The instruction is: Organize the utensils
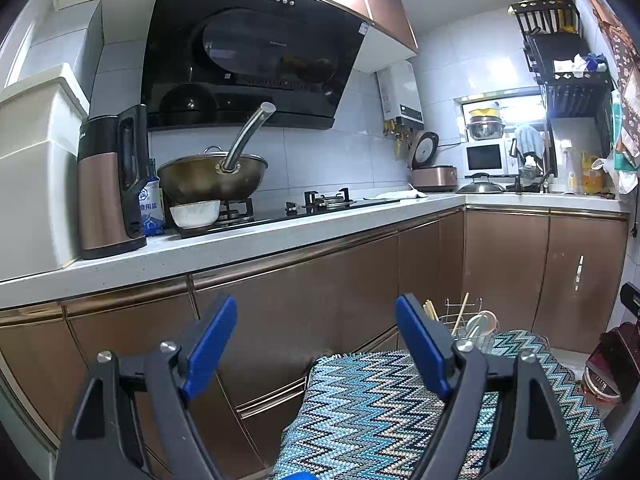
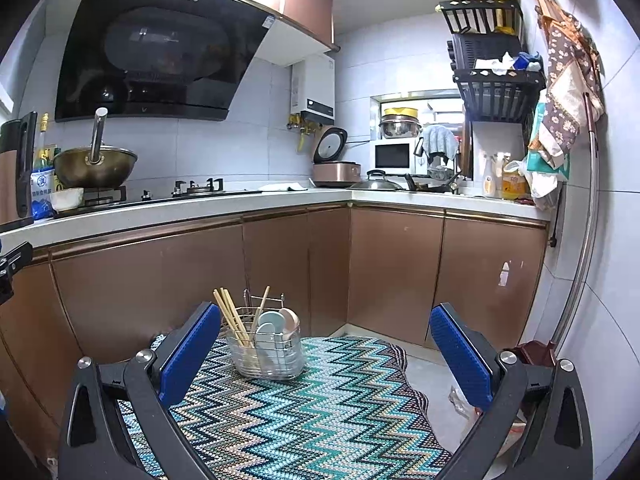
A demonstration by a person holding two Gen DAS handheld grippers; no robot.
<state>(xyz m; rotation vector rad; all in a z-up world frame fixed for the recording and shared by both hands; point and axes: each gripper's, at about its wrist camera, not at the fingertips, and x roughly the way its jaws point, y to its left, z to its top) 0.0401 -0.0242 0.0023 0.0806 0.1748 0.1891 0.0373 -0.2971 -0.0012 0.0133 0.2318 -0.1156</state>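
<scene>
A wire utensil holder (image 2: 266,346) stands at the far end of a table with a zigzag cloth (image 2: 320,408). It holds wooden chopsticks (image 2: 230,314) on its left and pale spoons (image 2: 276,322) on its right. My right gripper (image 2: 324,344) is open and empty, held back from the holder, which is in front of its left finger. In the left wrist view the holder (image 1: 470,322) shows partly behind the right finger. My left gripper (image 1: 316,344) is open and empty, off the table's left edge, facing the cabinets.
Brown cabinets (image 2: 280,264) and a white counter (image 2: 200,210) run behind the table. On the counter are a wok (image 1: 212,174), a white bowl (image 1: 195,213), a kettle (image 1: 110,184) and a rice cooker (image 2: 334,168). A dark stool (image 1: 612,360) stands at the right.
</scene>
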